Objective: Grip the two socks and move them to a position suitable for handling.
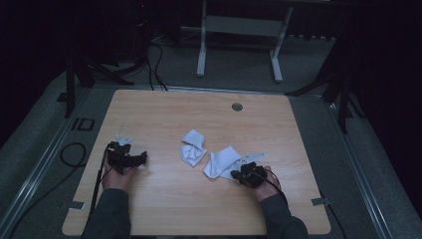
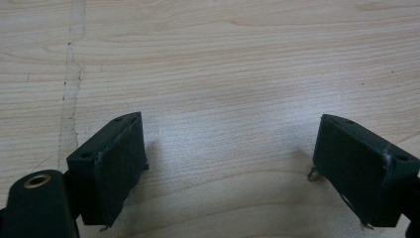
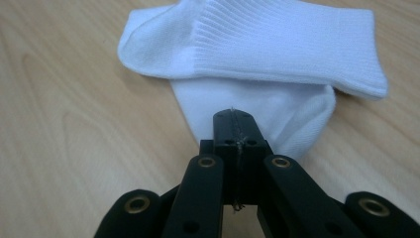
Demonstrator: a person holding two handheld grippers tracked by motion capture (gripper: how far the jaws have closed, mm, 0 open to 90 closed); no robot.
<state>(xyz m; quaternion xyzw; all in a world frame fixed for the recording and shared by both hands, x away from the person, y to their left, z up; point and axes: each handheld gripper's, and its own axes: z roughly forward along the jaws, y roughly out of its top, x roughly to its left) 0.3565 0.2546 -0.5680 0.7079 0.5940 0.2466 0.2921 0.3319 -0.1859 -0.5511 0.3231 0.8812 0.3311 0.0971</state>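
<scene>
At the lower left of the high view, the left gripper (image 1: 130, 158) rests low over the table (image 1: 164, 114), held by a hand that comes in from the bottom edge. In the left gripper view its jaws stand wide apart, one at the lower left and one at the lower right of the frame, with bare wood grain between them and nothing held.

Near the middle of the high view lies a crumpled white sock (image 1: 193, 148), apart from both grippers. Just to its lower right lies a second sock (image 1: 222, 163), folded over on itself, its near edge touching the right gripper (image 1: 238, 175) at the lower right of centre.

In the right gripper view the second sock (image 3: 277, 44) lies across the upper half of the frame, its ribbed cuff folded on top of a smooth lower layer. The right gripper (image 3: 234, 124) has its jaws pressed together at the bottom centre, tips at the near edge of that lower layer; whether cloth is pinched between them cannot be told.
</scene>
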